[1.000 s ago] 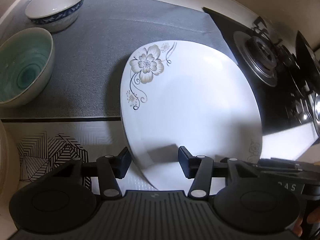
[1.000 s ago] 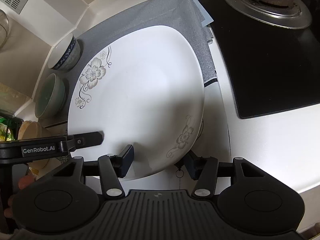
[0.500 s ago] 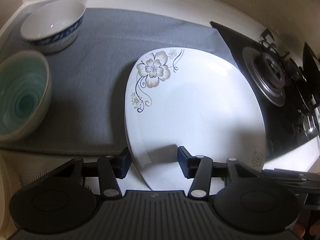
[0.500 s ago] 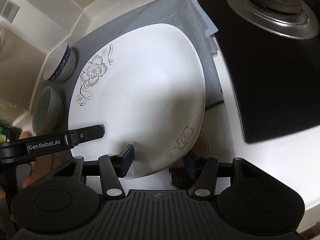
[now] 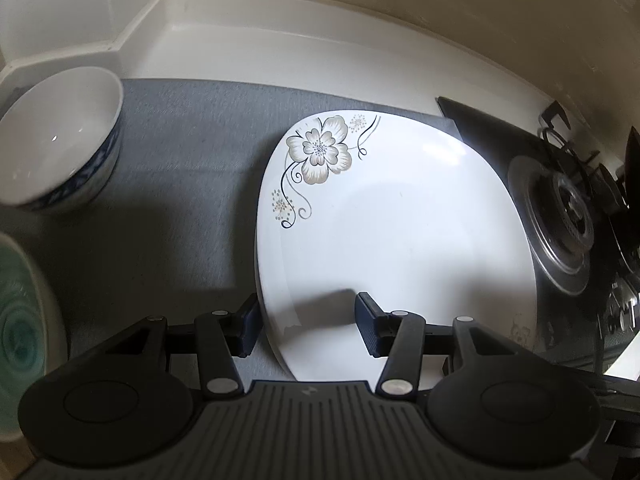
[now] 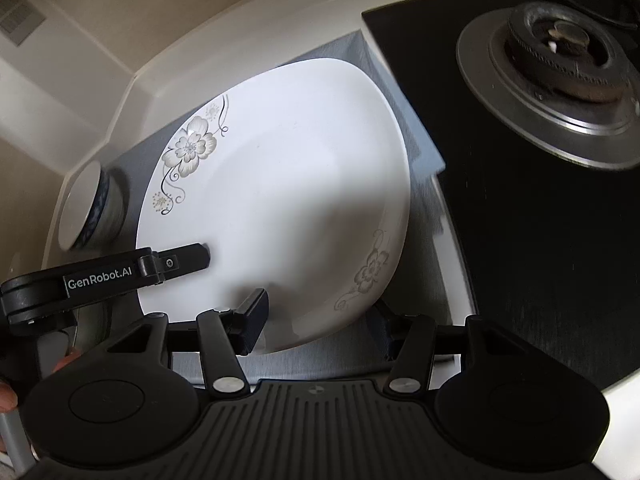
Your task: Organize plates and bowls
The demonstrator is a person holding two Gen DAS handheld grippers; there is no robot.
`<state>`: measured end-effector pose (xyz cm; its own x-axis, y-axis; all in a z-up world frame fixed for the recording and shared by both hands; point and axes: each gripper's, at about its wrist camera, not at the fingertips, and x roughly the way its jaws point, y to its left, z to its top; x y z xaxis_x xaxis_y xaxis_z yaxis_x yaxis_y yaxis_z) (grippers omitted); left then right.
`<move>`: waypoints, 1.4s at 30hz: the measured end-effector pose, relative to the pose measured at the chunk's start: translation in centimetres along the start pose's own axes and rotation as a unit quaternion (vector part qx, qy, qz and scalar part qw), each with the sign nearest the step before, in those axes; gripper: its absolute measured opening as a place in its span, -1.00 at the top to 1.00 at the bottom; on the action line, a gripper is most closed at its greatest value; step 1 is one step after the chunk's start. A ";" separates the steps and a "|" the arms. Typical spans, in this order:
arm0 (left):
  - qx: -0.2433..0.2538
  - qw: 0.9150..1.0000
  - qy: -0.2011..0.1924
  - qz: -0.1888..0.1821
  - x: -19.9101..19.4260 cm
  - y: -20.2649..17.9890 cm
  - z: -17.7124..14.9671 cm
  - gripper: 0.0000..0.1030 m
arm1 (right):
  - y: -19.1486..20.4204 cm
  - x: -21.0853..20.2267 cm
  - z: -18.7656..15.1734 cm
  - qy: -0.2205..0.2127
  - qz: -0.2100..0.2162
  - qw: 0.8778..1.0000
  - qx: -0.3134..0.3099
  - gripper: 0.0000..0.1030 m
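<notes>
Left wrist view: my left tongs [image 5: 306, 322] straddle the near left rim of the white flowered plate [image 5: 400, 248], one finger outside under the edge, the other over the plate's face; whether the pads press on it I cannot tell. The plate fills the centre of the frame, over the grey mat [image 5: 180, 200] on the counter [image 5: 280, 56]. A white bowl with blue band [image 5: 56, 148] stands at the left edge, on the mat; a teal bowl [image 5: 20, 332] sits at lower left. The gas burner [image 5: 568, 220] lies at right.

Right wrist view: my right tongs [image 6: 316, 320] straddle the plate's [image 6: 288, 184] near rim at lower centre, one finger above, the other beneath; contact is unclear. The left tongs [image 6: 192, 258] enter from the left edge.
</notes>
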<state>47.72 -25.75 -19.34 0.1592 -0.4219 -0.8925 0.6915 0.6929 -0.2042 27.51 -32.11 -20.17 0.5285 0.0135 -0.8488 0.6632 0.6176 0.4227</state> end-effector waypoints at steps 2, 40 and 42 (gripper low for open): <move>-0.003 1.000 0.001 -0.004 0.0 0.1 0.1 -0.08 | -0.2 0.0 0.3 0.000 0.000 1.000 -0.001 -0.10; -0.173 0.964 -0.048 0.195 -15.3 22.2 -14.6 -0.27 | 26.6 6.7 -9.1 0.147 0.126 0.936 -0.293 -0.14; -0.165 0.967 -0.033 0.189 -14.3 22.0 -14.7 0.30 | 27.0 7.0 -9.3 0.145 0.127 0.935 -0.298 0.17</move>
<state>50.27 4.13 -16.98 0.4097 -0.1307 -0.9028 0.3146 0.9492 0.0054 44.13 -8.03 -17.63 0.4052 0.3788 -0.8320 0.0775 0.8926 0.4441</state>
